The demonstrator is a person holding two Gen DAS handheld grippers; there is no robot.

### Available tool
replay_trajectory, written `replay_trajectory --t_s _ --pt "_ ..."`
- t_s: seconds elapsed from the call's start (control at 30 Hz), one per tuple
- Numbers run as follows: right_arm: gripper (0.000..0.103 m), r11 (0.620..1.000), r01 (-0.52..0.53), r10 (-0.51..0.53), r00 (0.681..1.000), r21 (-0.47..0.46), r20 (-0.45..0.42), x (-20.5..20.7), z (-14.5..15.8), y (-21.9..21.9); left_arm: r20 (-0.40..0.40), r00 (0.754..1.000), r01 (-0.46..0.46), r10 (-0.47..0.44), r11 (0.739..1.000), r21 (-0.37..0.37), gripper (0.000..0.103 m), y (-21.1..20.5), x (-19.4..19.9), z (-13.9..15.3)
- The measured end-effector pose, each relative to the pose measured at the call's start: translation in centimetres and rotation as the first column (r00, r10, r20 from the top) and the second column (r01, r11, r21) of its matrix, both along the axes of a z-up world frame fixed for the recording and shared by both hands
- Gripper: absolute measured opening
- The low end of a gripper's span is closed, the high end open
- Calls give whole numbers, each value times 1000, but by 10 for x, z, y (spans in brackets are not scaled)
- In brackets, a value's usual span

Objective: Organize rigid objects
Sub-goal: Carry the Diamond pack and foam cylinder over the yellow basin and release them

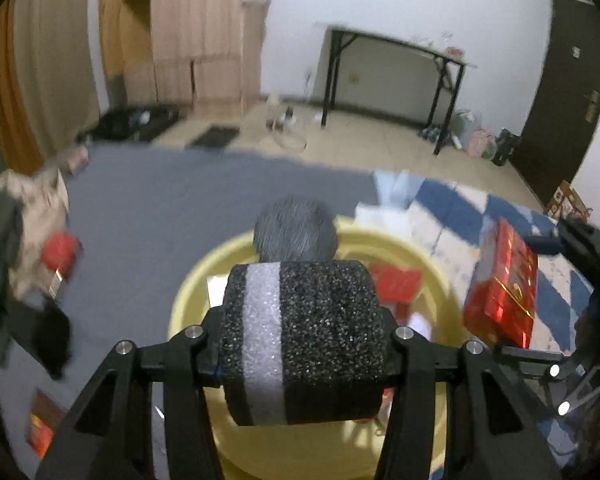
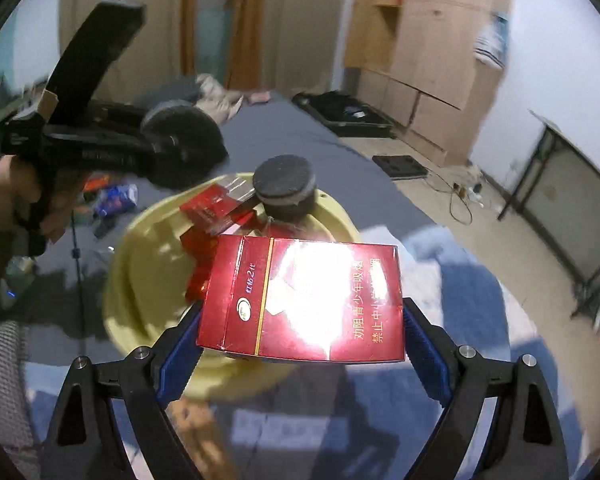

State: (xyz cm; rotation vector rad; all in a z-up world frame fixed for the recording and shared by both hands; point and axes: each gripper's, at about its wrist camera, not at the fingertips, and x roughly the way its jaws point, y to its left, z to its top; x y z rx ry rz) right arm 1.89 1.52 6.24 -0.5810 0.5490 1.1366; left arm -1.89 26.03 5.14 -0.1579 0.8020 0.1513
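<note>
Black fingers [image 2: 424,344], blue pads, silver screws

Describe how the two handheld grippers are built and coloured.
Both are black plastic frames with triangular cut-outs and silver bolts at the joints. The right gripper has blue ribbed pads on its fingers. The left gripper has the same black linkage; its pads are hidden.

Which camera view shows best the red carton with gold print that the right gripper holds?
The right wrist view: the red glossy carton with gold print fills its centre, face up between the right gripper's blue pads, though glare hides part. The left wrist view shows it small, blurred and edge-on at right.
</note>
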Motion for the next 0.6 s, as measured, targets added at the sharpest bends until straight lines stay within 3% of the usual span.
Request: replay_trajectory --t_s 0.23,0.3,0.4,0.47,0.6 --pt "91 985 -152 145 986 -85 -86 23 7 80 -111 994 -16 11 999 -46 52 14 11 -28" --pt "91 980 -154 141 985 -128 -104 32 1 92 -105 994 -23 15 997 -73 52 17 12 -31" --pt "91 967 -144 134 989 -208 -62 36 -14 108 -90 996 -25 18 997 -71 53 16 8 -34" --pt "92 965 -150 142 988 -215 -54 37 -12 118 -90 996 -19 13 998 -64 54 15 8 -34" --pt "94 964 -165 155 986 -207 -64 34 -8 126 -85 996 -22 15 996 -83 70 17 4 -34"
